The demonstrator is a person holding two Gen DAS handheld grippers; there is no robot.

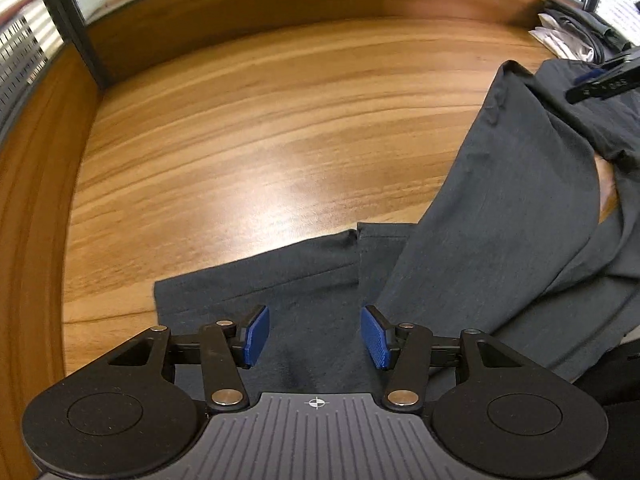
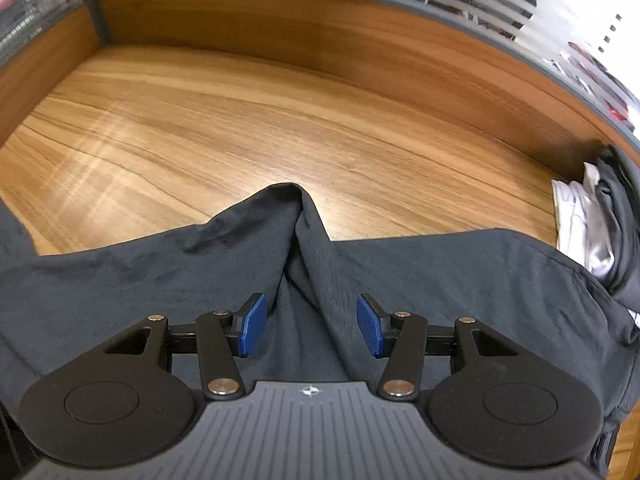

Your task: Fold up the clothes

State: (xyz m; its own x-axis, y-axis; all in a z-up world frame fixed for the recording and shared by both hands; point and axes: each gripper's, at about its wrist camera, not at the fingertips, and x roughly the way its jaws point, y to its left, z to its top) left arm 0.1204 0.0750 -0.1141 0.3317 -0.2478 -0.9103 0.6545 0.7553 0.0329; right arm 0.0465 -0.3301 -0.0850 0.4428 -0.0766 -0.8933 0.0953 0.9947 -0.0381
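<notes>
A dark grey garment [image 1: 500, 216] lies spread on the wooden table [image 1: 240, 140], one flap folded over its lower layer. My left gripper [image 1: 315, 336] hovers over the garment's near left corner, open, nothing between its blue pads [image 1: 256, 336]. In the right wrist view the same garment [image 2: 460, 280] shows a raised ridge of cloth running up to a peak. My right gripper [image 2: 310, 330] stands open above the foot of that ridge; its pads [image 2: 370, 330] grip no cloth. Part of the right gripper [image 1: 600, 84] shows at the upper right of the left wrist view.
A pile of other clothes, white and dark [image 2: 596, 224], sits at the table's far right [image 1: 568, 36]. A raised wooden edge [image 2: 320, 16] with a glass partition bounds the table at the back and left. Bare wood [image 2: 200, 120] lies beyond the garment.
</notes>
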